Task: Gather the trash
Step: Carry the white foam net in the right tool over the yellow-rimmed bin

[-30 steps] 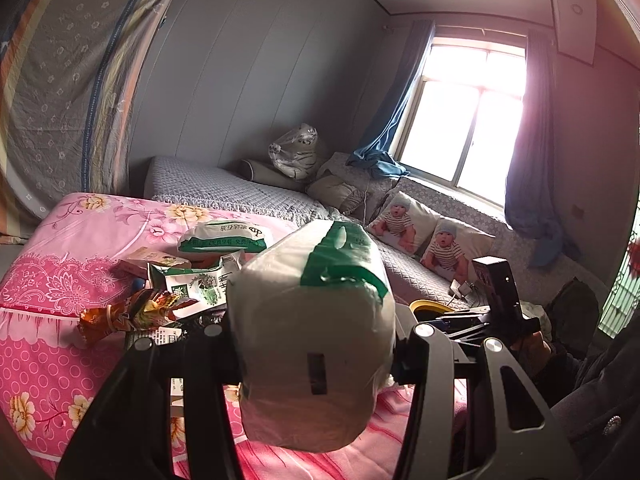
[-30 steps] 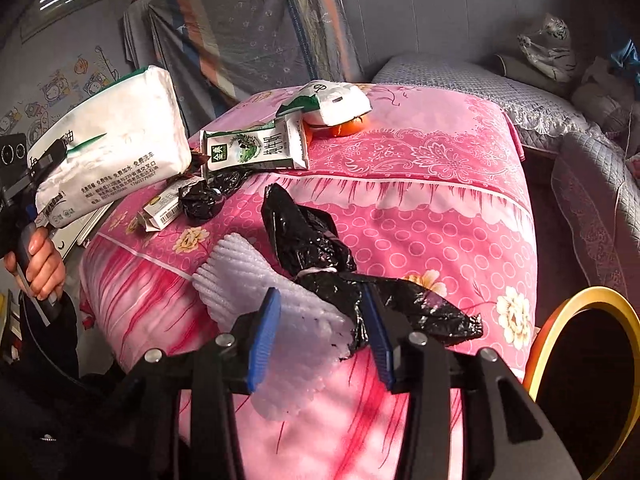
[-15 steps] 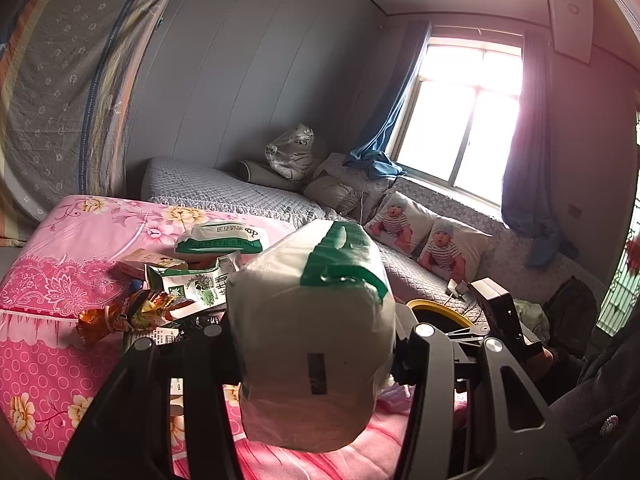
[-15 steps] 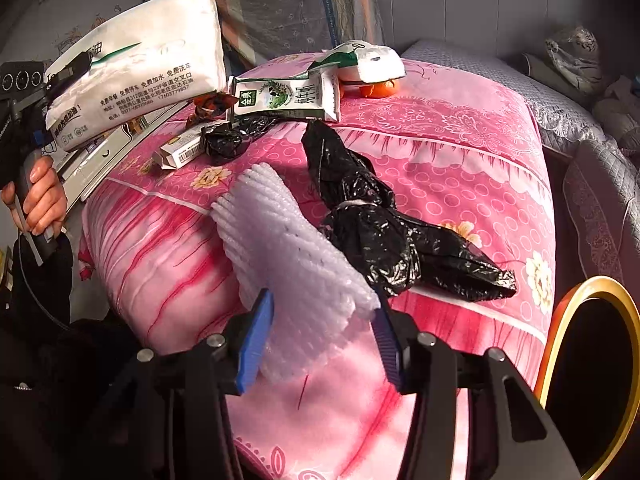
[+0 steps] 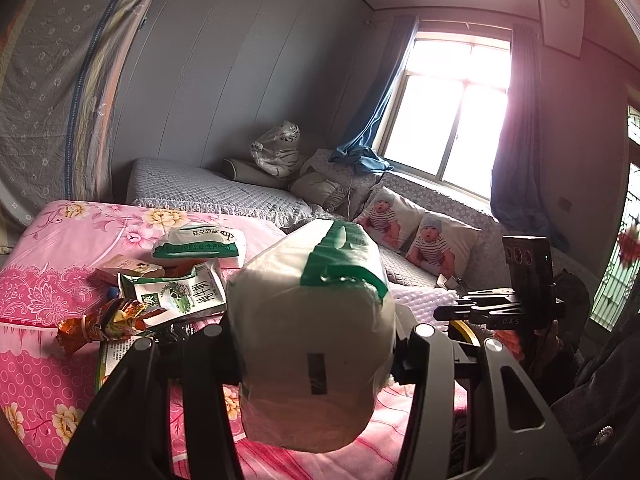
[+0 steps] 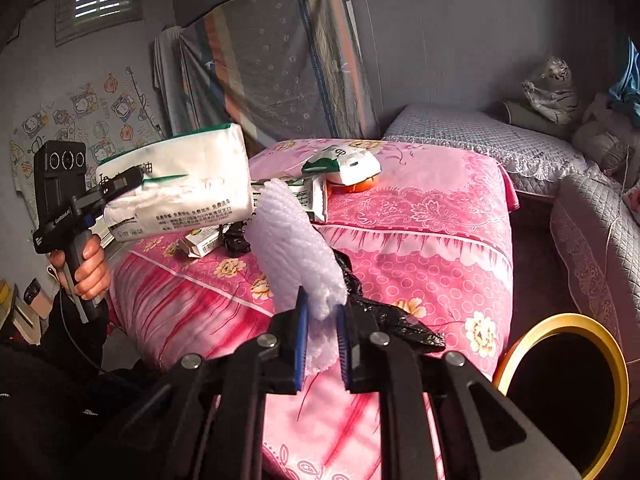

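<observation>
My left gripper [image 5: 316, 360] is shut on a white tissue pack with a green strip [image 5: 312, 344], held in the air over the near corner of the pink bed; the pack [image 6: 176, 192] also shows in the right wrist view at the left. My right gripper [image 6: 320, 340] is shut on a white foam net sleeve [image 6: 296, 248], lifted off the bed. A black plastic bag [image 6: 384, 316] lies on the pink cover just behind it. Further back lie a milk carton wrapper [image 5: 180, 292], a second tissue pack [image 5: 200, 244] and an orange foil wrapper [image 5: 104, 320].
A black bin with a yellow rim [image 6: 568, 392] stands on the floor at the lower right, beside the pink bed [image 6: 432, 240]. A grey quilted bed [image 5: 224, 196] with pillows runs along the wall under the window. A person's hand [image 6: 90, 268] grips the left tool.
My right gripper has closed on the foam net sleeve and lifted it off the bed. The left gripper has stayed still with the tissue pack.
</observation>
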